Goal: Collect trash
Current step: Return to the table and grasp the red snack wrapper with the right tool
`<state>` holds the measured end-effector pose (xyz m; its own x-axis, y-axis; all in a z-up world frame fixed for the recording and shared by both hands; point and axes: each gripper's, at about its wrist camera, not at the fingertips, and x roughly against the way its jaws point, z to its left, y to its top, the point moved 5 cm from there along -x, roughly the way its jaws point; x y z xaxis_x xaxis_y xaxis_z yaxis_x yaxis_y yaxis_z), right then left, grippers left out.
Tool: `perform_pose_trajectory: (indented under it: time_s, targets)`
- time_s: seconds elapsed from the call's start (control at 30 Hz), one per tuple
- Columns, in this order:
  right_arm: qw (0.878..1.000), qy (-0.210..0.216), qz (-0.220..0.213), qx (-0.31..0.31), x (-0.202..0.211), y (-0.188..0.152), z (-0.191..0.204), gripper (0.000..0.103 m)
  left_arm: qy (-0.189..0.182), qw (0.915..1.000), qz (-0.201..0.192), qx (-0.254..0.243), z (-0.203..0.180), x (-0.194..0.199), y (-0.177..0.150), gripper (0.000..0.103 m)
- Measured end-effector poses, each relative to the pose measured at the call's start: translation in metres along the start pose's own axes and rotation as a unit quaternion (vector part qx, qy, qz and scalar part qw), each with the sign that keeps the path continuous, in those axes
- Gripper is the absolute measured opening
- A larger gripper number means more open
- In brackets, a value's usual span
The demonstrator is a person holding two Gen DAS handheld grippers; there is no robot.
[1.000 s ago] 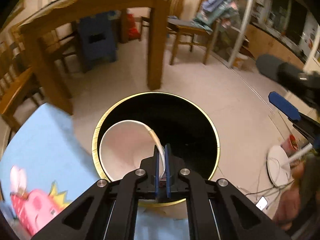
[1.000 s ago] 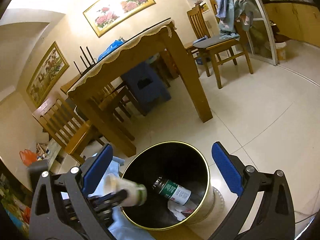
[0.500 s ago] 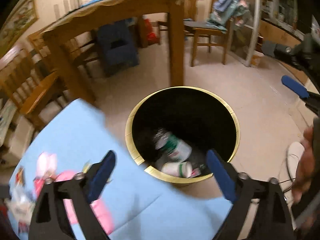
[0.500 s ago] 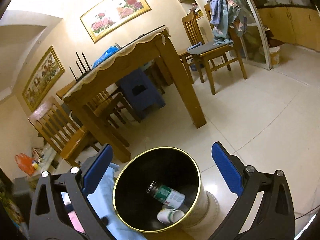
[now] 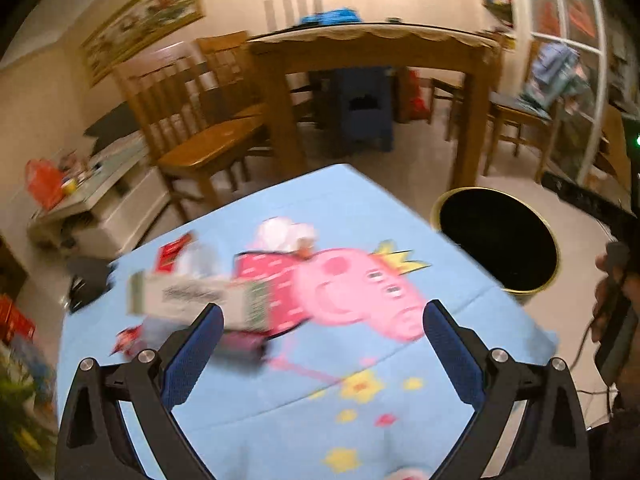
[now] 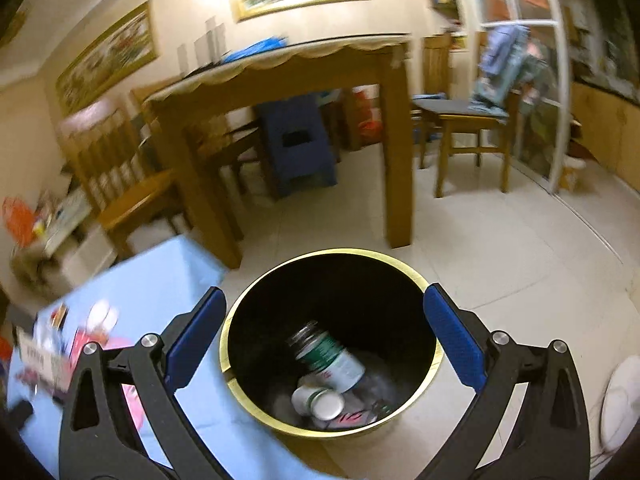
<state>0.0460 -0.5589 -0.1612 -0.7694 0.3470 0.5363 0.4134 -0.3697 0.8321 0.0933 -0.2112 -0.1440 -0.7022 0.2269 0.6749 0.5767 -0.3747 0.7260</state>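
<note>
trash bin [image 6: 240, 380] sits at my right view's lower centre between my spread, empty right gripper [image 6: 324, 348] tips; my left gripper [image 5: 320, 356], spread too, frames a blurred carton [image 5: 192, 300] at left.

The bin [image 6: 434, 354] looks like glossy black metal with a brass-coloured rim; a smooth printed cloth [image 5: 360, 208] covers the desk; the floor [image 6: 500, 248] is glossy tile.

Between the spread fingers of the right gripper [image 6: 323, 342], the round black gold-rimmed bin [image 6: 230, 334] gapes unobstructed. Ahead of the left gripper [image 5: 320, 350], a white-and-green carton [image 5: 192, 298] and crumpled white paper [image 5: 286, 234] clutter the blue cartoon-print tablecloth [image 5: 280, 408].
</note>
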Motion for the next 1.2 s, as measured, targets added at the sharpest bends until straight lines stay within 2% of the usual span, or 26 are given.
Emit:
perform_pose_trajectory:
  time_s: [0.17,0.27,0.4,0.53,0.6,0.7,0.73,0.8,0.83,0.9,0.97,1.03,1.1,1.2]
  targets:
    - [0.995,0.058,0.028,0.073,0.001,-0.027,0.080,0.097,0.029,0.9986,0.005,0.044,0.061,0.005,-0.022,0.096]
    - [0.985,0.118,0.055,0.115,0.006,-0.056,0.141,0.097,0.069,0.9951,0.004,0.071,0.110,0.007,-0.038,0.096]
    - [0.954,0.202,0.093,0.200,0.018,-0.095,0.234,0.097,0.128,0.9854,0.005,0.112,0.179,0.010,-0.061,0.096]
    - [0.929,0.249,0.104,0.254,0.030,-0.107,0.310,0.097,0.189,0.9712,0.000,0.146,0.243,0.017,-0.087,0.096]
    - [0.916,0.262,0.108,0.284,0.031,-0.110,0.336,0.097,0.184,0.9675,0.005,0.173,0.260,0.016,-0.100,0.096]
    - [0.898,0.267,0.096,0.336,0.028,-0.112,0.372,0.097,0.139,0.9656,0.023,0.218,0.274,0.010,-0.110,0.096]
    - [0.890,0.272,0.097,0.354,0.025,-0.112,0.378,0.097,0.137,0.9647,0.020,0.224,0.277,0.011,-0.110,0.096]
    - [0.875,0.280,0.113,0.378,0.014,-0.115,0.393,0.088,0.128,0.9639,0.019,0.233,0.280,0.013,-0.110,0.096]
    - [0.870,0.277,0.120,0.390,0.008,-0.116,0.400,0.080,0.119,0.9640,0.021,0.237,0.280,0.013,-0.111,0.096]
    - [0.868,0.265,0.128,0.401,-0.001,-0.113,0.410,0.078,0.113,0.9640,0.028,0.239,0.277,0.010,-0.109,0.096]
    - [0.868,0.277,0.134,0.391,-0.003,-0.111,0.413,0.078,0.107,0.9636,0.030,0.243,0.275,0.006,-0.111,0.096]
    - [0.864,0.305,0.146,0.373,0.000,-0.113,0.419,0.079,0.101,0.9620,0.030,0.252,0.278,0.006,-0.112,0.096]
    - [0.852,0.349,0.166,0.353,0.009,-0.121,0.428,0.076,0.106,0.9582,0.028,0.264,0.284,0.007,-0.115,0.096]
    - [0.842,0.365,0.177,0.356,0.020,-0.142,0.447,0.061,0.119,0.9486,0.023,0.292,0.297,0.011,-0.120,0.096]
